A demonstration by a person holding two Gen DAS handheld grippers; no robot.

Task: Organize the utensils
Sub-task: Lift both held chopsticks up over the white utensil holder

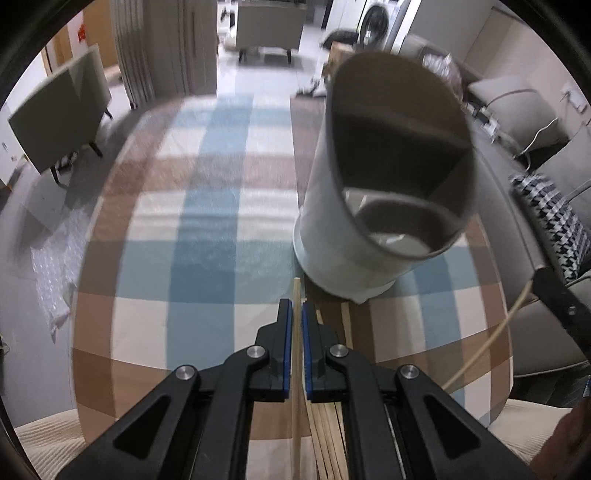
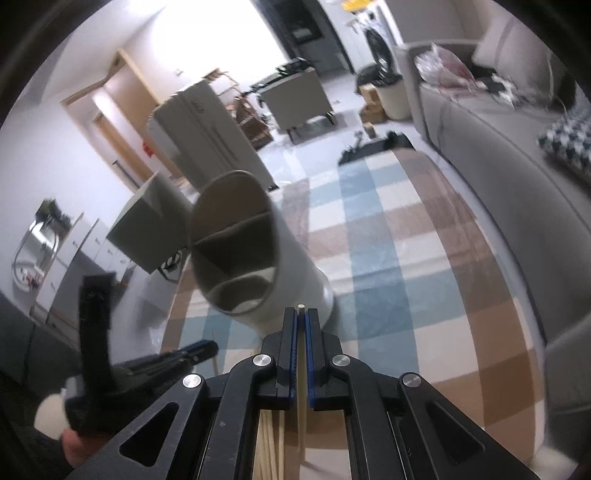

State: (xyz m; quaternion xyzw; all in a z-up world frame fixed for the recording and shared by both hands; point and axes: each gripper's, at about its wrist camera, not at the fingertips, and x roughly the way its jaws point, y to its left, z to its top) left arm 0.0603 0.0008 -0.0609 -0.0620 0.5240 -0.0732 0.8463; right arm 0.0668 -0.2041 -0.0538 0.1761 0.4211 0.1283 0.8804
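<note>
Each hand-held gripper, left [image 1: 297,314] and right [image 2: 301,319], clenches one thin wooden chopstick [image 1: 296,354] beside the white divided cylindrical holder [image 1: 373,206]; a misaimed tip could topple it.

A checked cloth [image 1: 207,206] in blue, brown and cream covers the tabletop. Beyond its far edge stands a grey armchair [image 1: 59,110]; to its right runs a grey sofa [image 2: 498,155] with a houndstooth cushion [image 1: 554,225]. A washing machine [image 1: 380,22] sits farther back.
</note>
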